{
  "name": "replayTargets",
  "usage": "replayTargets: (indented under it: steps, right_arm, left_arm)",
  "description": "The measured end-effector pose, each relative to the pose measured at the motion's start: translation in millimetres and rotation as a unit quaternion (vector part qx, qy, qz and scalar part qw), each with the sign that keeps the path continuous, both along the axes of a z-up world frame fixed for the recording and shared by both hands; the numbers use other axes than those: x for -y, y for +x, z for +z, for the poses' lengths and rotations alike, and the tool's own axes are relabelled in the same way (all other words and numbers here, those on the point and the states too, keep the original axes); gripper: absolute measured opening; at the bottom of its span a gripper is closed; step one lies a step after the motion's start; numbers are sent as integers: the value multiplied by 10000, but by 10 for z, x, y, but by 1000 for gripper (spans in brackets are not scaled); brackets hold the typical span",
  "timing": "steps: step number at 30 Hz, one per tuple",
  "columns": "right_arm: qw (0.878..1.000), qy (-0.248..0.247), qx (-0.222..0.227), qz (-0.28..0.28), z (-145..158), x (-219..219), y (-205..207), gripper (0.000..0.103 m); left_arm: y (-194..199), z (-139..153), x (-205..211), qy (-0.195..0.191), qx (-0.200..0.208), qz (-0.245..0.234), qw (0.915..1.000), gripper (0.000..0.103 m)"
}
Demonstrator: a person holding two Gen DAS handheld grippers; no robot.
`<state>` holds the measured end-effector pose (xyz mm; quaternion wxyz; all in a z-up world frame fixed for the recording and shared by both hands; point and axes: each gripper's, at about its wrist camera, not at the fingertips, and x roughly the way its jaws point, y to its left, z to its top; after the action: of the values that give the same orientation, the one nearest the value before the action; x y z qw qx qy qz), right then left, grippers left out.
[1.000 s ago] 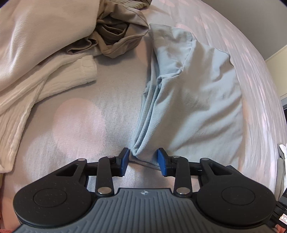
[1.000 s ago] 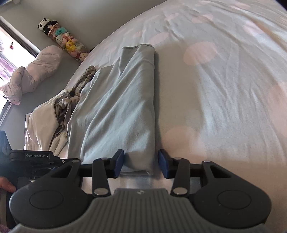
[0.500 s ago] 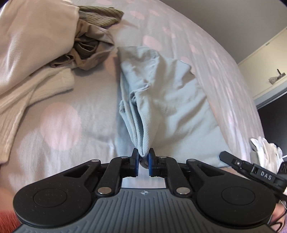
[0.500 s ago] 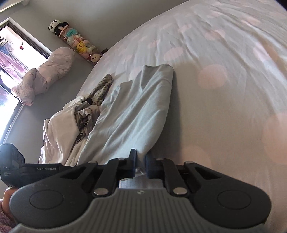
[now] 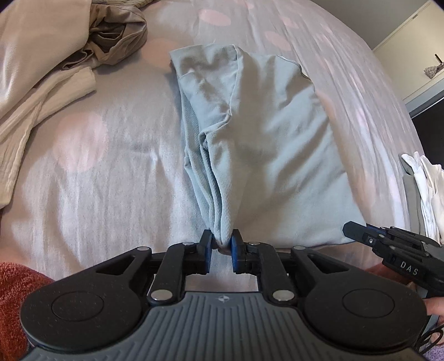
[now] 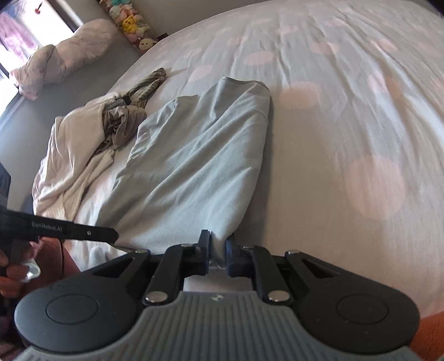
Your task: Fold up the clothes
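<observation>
A light blue garment point(image 5: 266, 133), folded lengthwise, lies on the bed; it also shows in the right wrist view point(image 6: 194, 166). My left gripper point(image 5: 221, 244) is shut on the garment's near left corner, where the cloth bunches into folds. My right gripper point(image 6: 217, 247) is shut on the near right corner. Both near corners are lifted off the bed while the far end still rests on it. The right gripper shows at the right edge of the left wrist view point(image 5: 388, 247), and the left gripper at the left edge of the right wrist view point(image 6: 55, 230).
A pile of cream and tan clothes point(image 5: 50, 55) lies to the left on the bed; it also shows in the right wrist view point(image 6: 83, 138). The bedsheet point(image 6: 347, 125) is pale with pink dots. White cloth point(image 5: 427, 180) lies at the right edge. A pillow point(image 6: 61, 55) and plush toys point(image 6: 130, 22) sit on the floor.
Both grippers went from open around the garment's near corners to shut on them. They have since lifted the near end and drawn it back.
</observation>
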<state>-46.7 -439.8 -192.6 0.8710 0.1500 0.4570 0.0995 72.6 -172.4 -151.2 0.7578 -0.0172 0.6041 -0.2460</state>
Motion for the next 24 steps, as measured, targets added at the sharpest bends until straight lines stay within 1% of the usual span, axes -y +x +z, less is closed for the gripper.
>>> replayTargets:
  steps: [2,5,6,7,8,9,10,12,15,17,19,21,24]
  right_arm:
    - [9996,-228,85,156,16,-44,-38,18]
    - [9989,-187,340,244,73,-27,-119,23]
    - [9986,-154,457,240,99,-15,-145,23]
    - [9980,-123,575,230,125,-3,-169,24]
    - [9973,-93,692,220,150,8,-193,24]
    - [9965,-63,810,210,176,20,-217,24]
    - [9955,-98,927,172,204,23,-219,24]
    - [9931,-191,1158,87,261,25,-214,24]
    - [9879,-433,1482,-105,328,42,-166,33]
    - [9862,-489,1558,-288,340,86,-71,35]
    - [9843,-513,1623,-464,337,128,44,35]
    - [9833,-470,1665,-575,310,149,175,35]
    - [9831,-213,1679,-703,198,178,369,35]
  left_arm:
    - [-17,25,-46,-92,32,84,9999,13]
    - [-26,96,-118,-290,114,198,9993,17]
    - [-25,129,-147,-379,161,248,9988,21]
    - [-21,161,-172,-487,215,311,9981,27]
    - [-16,193,-197,-596,271,375,9972,31]
    - [-12,224,-223,-705,326,439,9960,37]
    - [4,250,-257,-815,377,493,9947,40]
    - [142,267,-278,-1031,476,644,9914,42]
    - [314,276,-366,-1146,621,879,9876,46]
    - [424,260,-385,-1211,658,1002,9854,48]
    - [548,219,-337,-1299,652,994,9844,51]
    - [667,146,-253,-1333,627,981,9842,53]
    - [801,-16,-112,-1275,521,965,9858,53]
